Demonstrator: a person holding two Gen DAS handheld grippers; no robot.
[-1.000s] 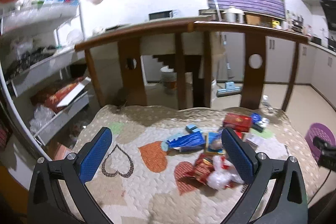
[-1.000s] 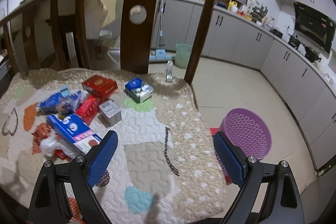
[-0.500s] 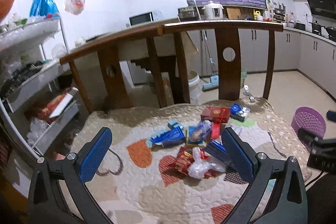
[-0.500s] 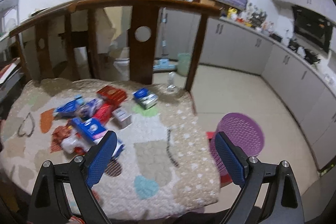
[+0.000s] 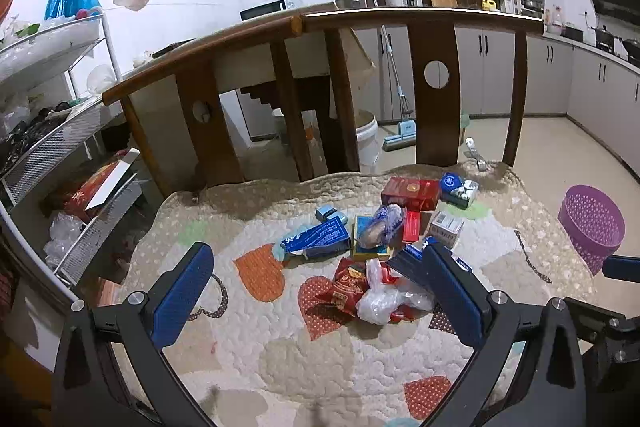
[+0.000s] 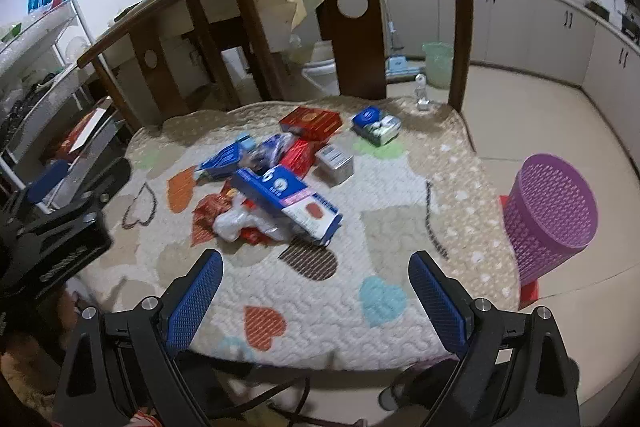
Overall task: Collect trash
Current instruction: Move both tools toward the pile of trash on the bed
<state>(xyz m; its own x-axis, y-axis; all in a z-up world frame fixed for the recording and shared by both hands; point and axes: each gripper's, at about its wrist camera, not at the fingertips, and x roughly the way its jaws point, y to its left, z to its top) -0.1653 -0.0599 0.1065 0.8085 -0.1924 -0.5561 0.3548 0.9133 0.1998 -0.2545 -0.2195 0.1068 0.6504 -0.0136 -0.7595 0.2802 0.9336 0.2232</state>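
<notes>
On the left, the left gripper [image 5: 316,291] hangs above the near-left part of the quilted heart-patterned seat cover [image 6: 340,307], its blue-padded jaws spread wide and holding nothing. The trash lies in one loose heap at the middle of the cover: a dark blue flattened carton [image 5: 316,239] at the heap's left, then a crumpled red foil wrapper [image 5: 344,287] touching a white crumpled plastic bag [image 6: 236,221] at the near edge. Going for the near edge first looks wisest, since those two soft pieces lie free of the boxes; the jaws should straddle the bag and close low on it, so that it bunches rather than slips out.

Further right, a long blue-and-white cardboard box [image 6: 288,201] lies tilted over the bag, so lifting the bag from under it may tip the box. Beyond are a red flat box [image 6: 310,123], a small grey-white box [image 6: 334,163] and a blue-and-white packet [image 6: 376,125] at the far right.

The right gripper [image 6: 316,301] hovers over the cover's near edge, jaws likewise wide and empty. It is better placed for the long box: grip across the narrow width. At the far right the purple perforated plastic basket [image 6: 550,211] stands on the floor just beside the cover, presumably the bin.
</notes>
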